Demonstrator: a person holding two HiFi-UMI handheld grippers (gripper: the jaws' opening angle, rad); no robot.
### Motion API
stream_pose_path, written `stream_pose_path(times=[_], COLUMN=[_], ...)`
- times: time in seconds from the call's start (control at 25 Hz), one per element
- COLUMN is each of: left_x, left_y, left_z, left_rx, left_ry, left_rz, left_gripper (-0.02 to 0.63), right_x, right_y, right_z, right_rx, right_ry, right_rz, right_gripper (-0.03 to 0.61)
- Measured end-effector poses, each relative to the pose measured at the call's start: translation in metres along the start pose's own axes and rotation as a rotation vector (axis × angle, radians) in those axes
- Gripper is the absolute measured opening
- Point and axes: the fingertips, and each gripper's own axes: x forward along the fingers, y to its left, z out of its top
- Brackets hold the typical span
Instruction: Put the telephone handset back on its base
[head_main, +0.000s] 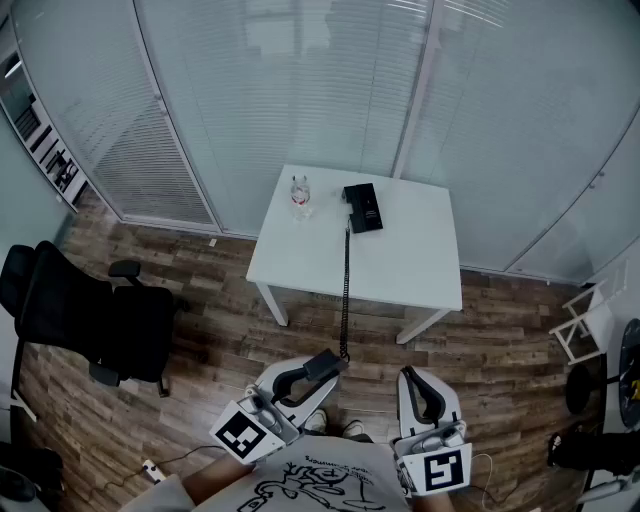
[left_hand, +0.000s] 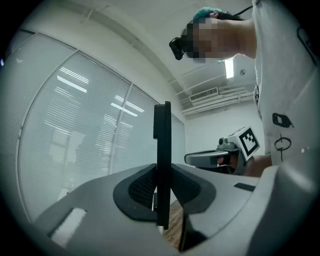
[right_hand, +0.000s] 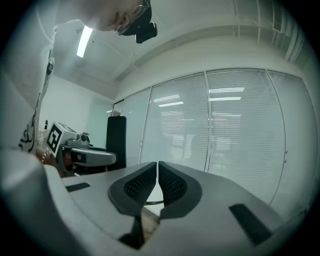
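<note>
The left gripper pinches the black handset off the desk's near edge. Its cord runs to the base by the far edge, beside perhaps a glass. The right gripper is pressed together, empty.

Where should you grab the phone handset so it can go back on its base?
Probably around the handset's slim, straight middle, with the pads coming in from its two flat sides, because it is thin there. The left gripper is shut on it like that, with the handset standing upright between the pads. Its cord runs off to the base on the white table.
</note>
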Motion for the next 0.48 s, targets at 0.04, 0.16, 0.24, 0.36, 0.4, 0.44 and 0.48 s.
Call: stream_pose_path(times=[0.04, 0.16, 0.24, 0.36, 0.4, 0.44, 0.48], left_x=[-0.002, -0.007, -0.012, -0.017, -0.017, -0.018, -0.018], left_y=[0.001, 0.006, 0.010, 0.013, 0.014, 0.015, 0.017], left_z=[0.000, 0.002, 0.002, 0.000, 0.000, -0.001, -0.002], left_rx=[0.003, 0.001, -0.006, -0.013, -0.014, -0.017, -0.019], left_ry=[-0.003, -0.011, -0.011, -0.008, -0.007, -0.007, -0.006], left_rz=[-0.003, -0.006, -0.003, -0.004, -0.007, -0.009, -0.011], left_gripper=[0.072, 0.072, 0.072, 0.073, 0.072, 0.072, 0.072], right_x=[0.001, 0.005, 0.008, 0.012, 0.013, 0.013, 0.014], right_y=[-0.001, 0.001, 0.004, 0.008, 0.010, 0.012, 0.014], right_z=[0.001, 0.003, 0.003, 0.004, 0.003, 0.003, 0.001], right_rx=[-0.002, -0.014, -0.021, -0.011, -0.006, -0.003, -0.002], right_ry=[-0.001, -0.005, -0.002, -0.007, -0.009, -0.008, -0.002], right_rz=[-0.004, -0.015, -0.017, -0.014, -0.014, -0.014, -0.014], right_gripper=[0.012, 0.012, 0.012, 0.014, 0.014, 0.014, 0.014])
